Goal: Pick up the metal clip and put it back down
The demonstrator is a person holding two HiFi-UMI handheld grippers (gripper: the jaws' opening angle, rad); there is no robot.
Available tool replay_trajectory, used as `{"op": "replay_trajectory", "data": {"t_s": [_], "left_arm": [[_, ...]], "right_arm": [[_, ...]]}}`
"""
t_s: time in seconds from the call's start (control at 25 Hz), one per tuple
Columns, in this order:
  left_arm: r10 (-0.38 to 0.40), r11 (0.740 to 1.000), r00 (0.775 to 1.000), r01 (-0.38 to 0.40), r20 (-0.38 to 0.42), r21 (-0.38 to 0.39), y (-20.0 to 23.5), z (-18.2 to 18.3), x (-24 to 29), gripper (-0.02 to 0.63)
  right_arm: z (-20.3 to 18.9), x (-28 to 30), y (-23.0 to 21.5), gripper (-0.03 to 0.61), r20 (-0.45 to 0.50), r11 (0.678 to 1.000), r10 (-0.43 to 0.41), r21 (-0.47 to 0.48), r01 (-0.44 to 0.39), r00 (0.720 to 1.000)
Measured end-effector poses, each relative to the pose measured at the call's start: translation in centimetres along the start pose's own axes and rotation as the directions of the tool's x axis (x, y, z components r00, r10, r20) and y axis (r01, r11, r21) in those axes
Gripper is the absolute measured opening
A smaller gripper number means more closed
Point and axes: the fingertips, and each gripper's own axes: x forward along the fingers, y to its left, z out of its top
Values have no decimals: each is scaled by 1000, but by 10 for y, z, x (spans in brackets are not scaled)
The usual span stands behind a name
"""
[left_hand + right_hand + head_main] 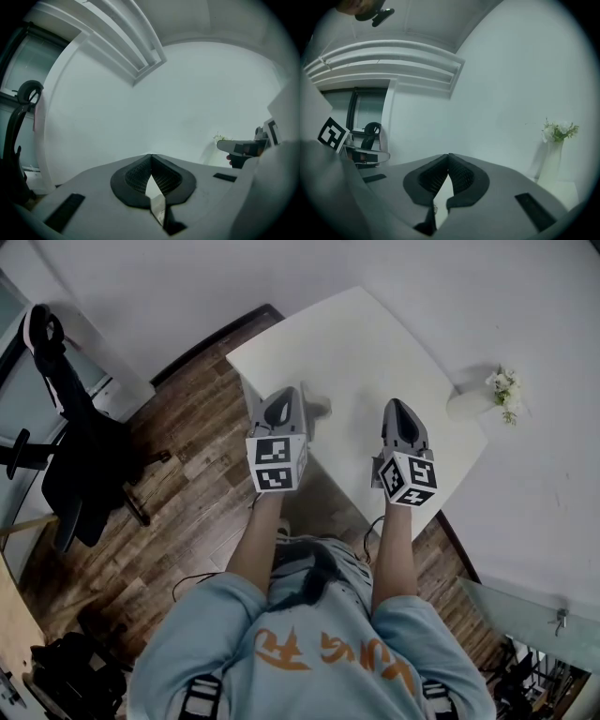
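Both grippers hang over the white table (366, 343), held side by side and pointing away from the person. My left gripper (298, 392) is over the table's near left edge, and its jaws meet at the tip (151, 156) with nothing between them. My right gripper (395, 404) is further right, over the table's near side. Its jaws are also shut and empty (448, 154). Each gripper shows at the edge of the other's view. I cannot make out a metal clip in any view.
A white vase with pale flowers (480, 399) stands at the table's right corner, close to the wall, and also appears as the vase (551, 159) in the right gripper view. A chair draped with dark clothing (80, 460) stands on the wooden floor (197, 502) to the left.
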Motion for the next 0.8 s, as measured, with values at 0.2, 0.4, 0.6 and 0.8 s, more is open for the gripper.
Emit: {"op": "replay_trajectory", "data": {"t_s": [0.2,0.4,0.6,0.8], "left_arm": [[-69,997,997,67,34,40,-26,20,4,24],[-190,978,981,184,50,103,-80,37,15,23],[-325,933,945,313,40,176,-147,45,20,24],[-402,896,915,387,26,218,-189,42,19,25]], "right_arm": [[13,-18,-19,12,41,998,-62,5,61,997],[24,-48,-61,12,71,987,-161,22,160,984],[21,-83,-102,12,55,960,-279,26,278,959],[17,-106,-120,12,66,947,-321,49,318,945]]}}
